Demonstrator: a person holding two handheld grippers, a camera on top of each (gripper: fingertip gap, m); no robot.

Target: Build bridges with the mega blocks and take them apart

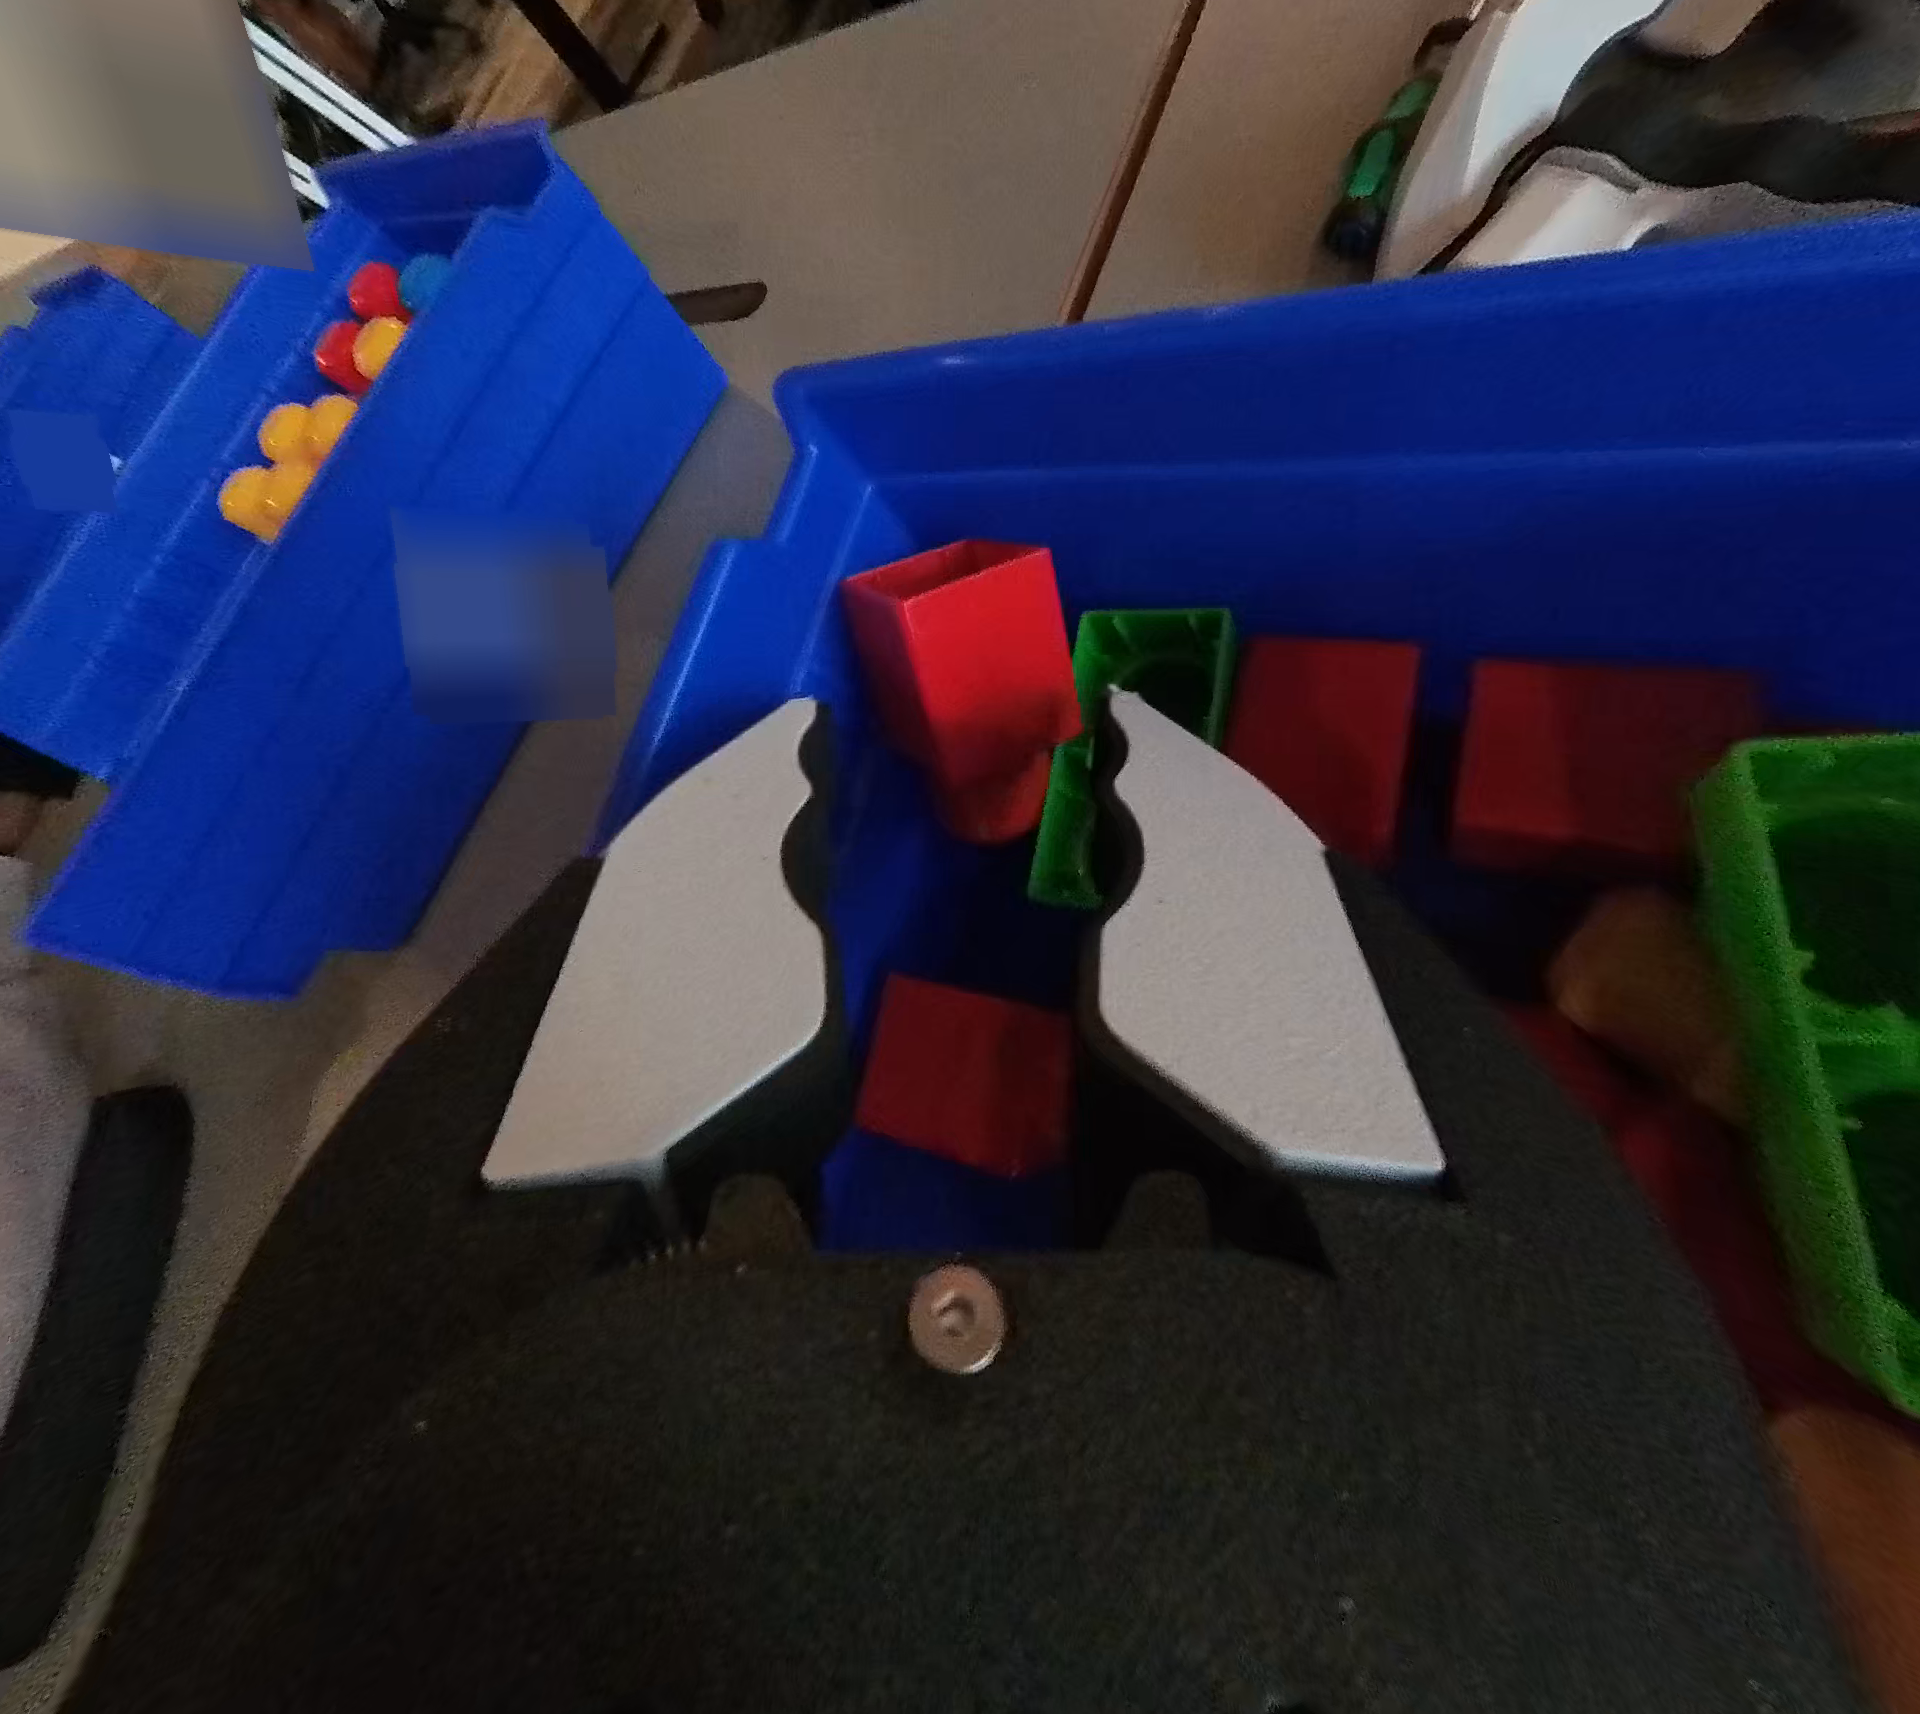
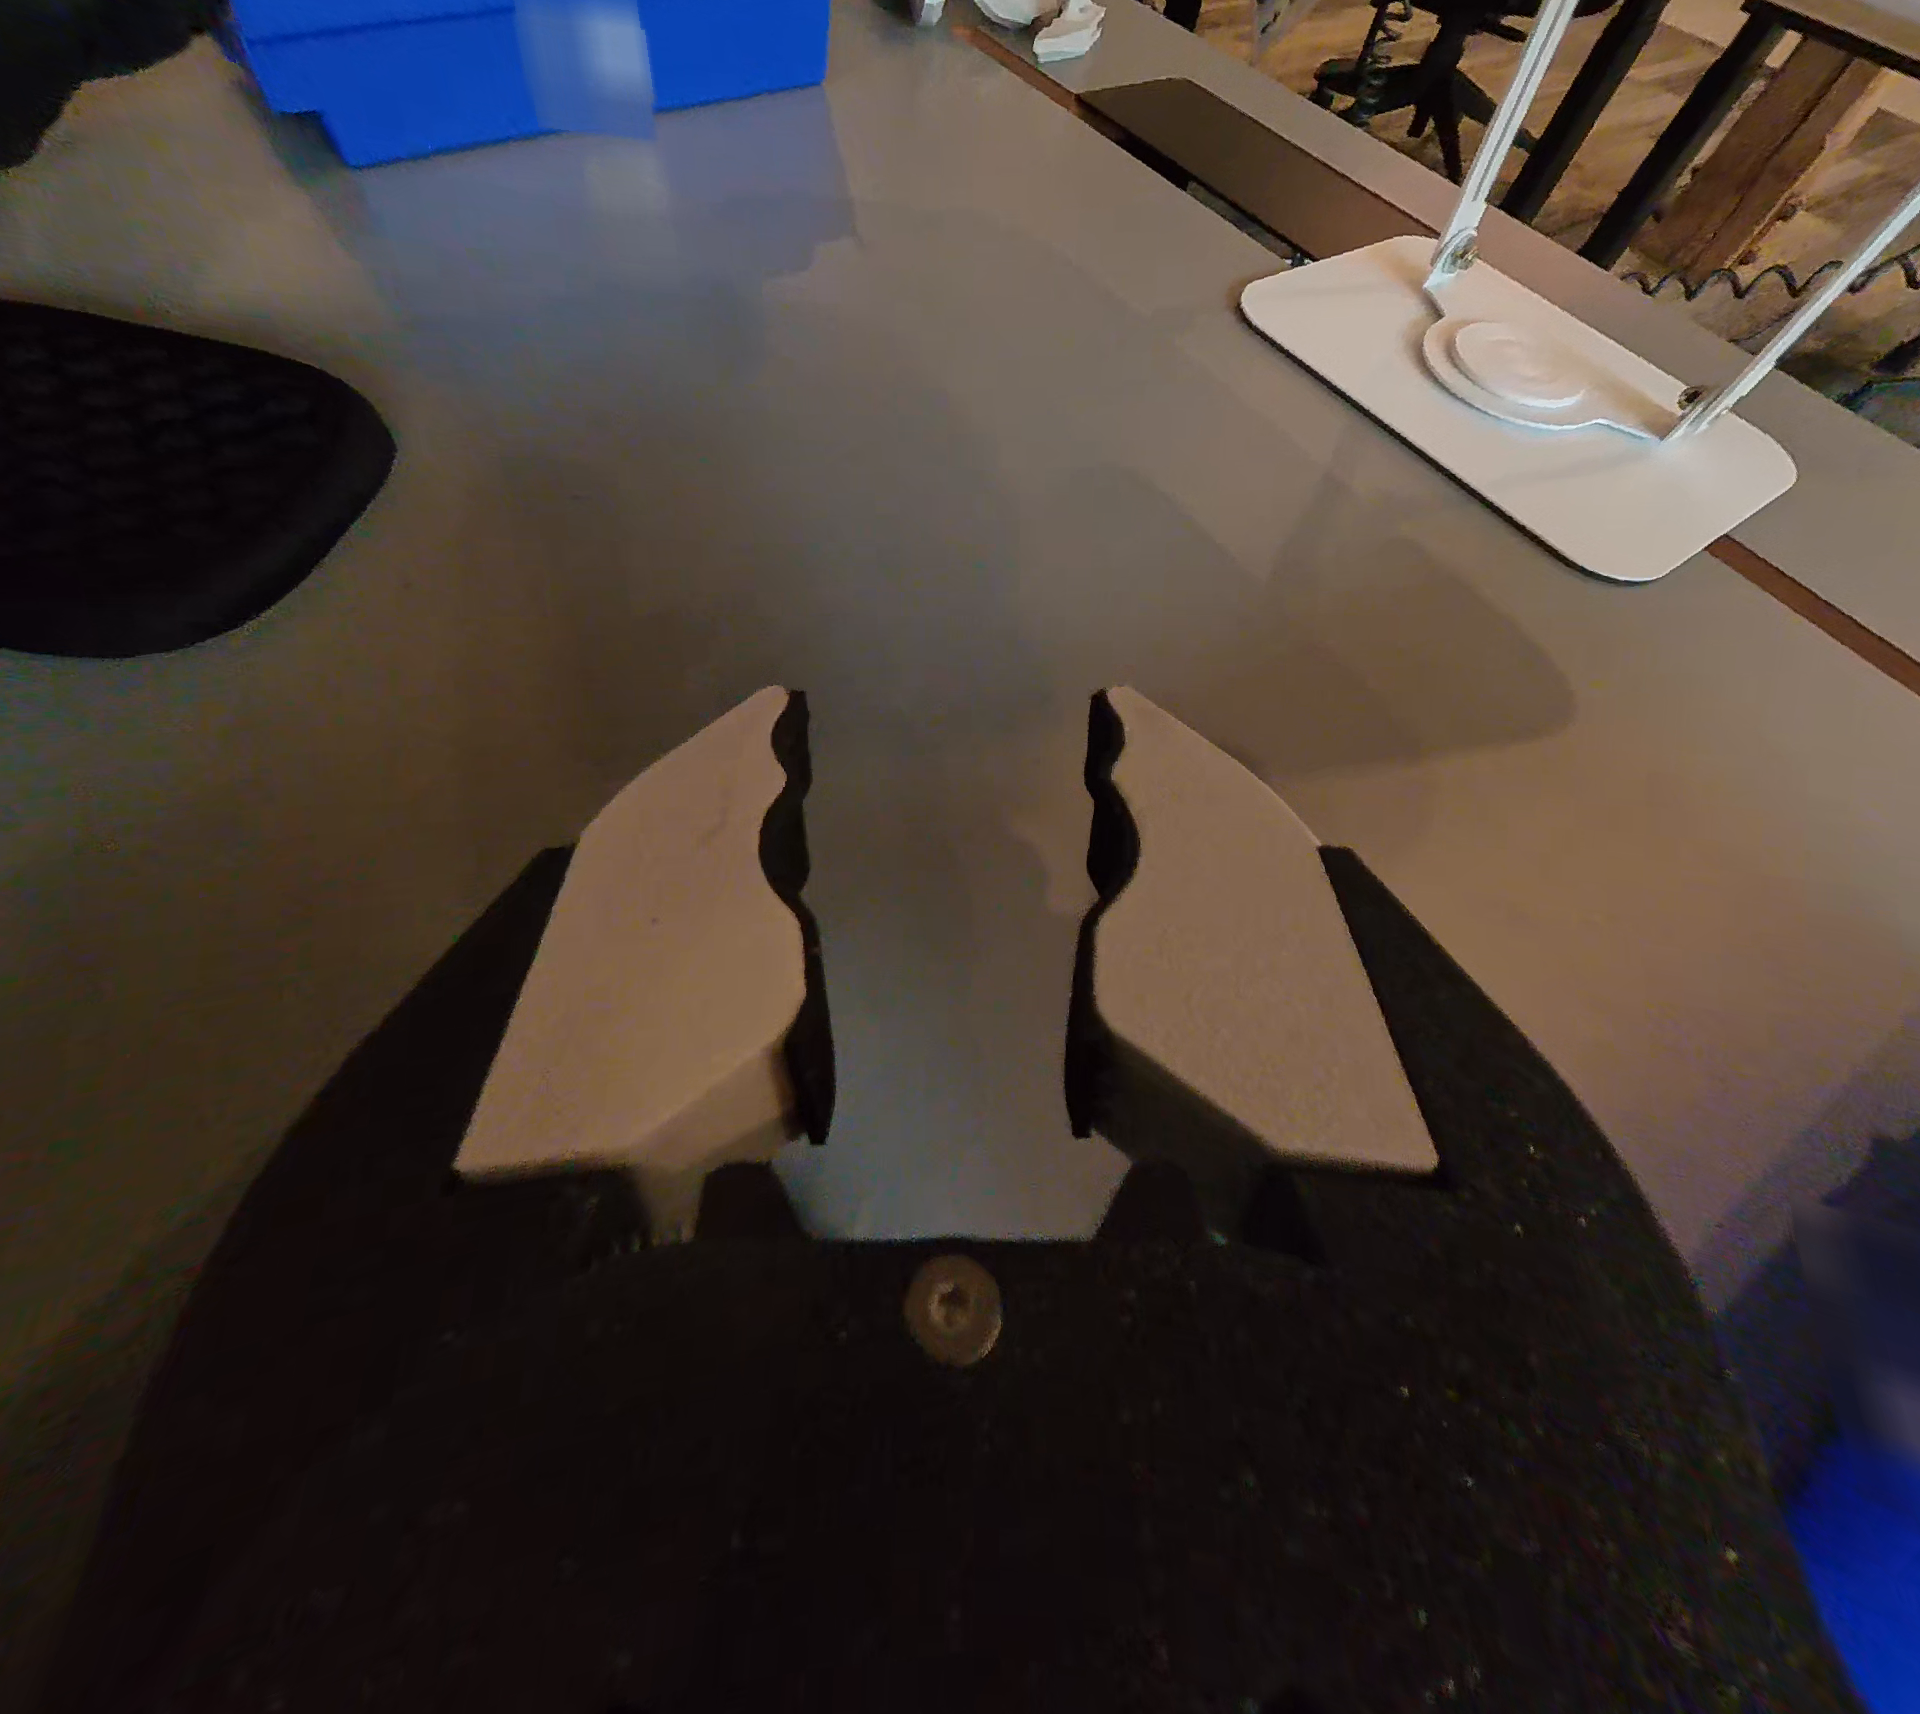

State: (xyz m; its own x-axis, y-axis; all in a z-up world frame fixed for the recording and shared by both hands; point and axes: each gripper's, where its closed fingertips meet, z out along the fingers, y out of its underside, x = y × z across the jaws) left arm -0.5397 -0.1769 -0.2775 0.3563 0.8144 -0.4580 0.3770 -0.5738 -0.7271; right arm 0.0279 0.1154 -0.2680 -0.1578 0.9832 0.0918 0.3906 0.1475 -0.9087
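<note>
Down between my left gripper's (image 1: 961,719) spread fingers I see a red block (image 1: 961,1072) on the bin floor, nothing gripped. Farther left, a second blue bin (image 1: 436,625) holds yellow and red pieces (image 1: 312,417). In the near blue bin (image 1: 1351,438), a tilted red block (image 1: 956,677) leans beside a green block (image 1: 1143,667). Over on my right gripper (image 2: 945,708), fingers part-open and empty above bare grey table (image 2: 831,417); white lamp base (image 2: 1517,397) far right.

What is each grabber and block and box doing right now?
left gripper: open, over the bin, holding nothing
right gripper: open, empty, above bare table
tilted red block: leaning, hollow side up
big blue bin: holds red and green blocks
far blue bin: holds yellow, red and blue blocks
</note>
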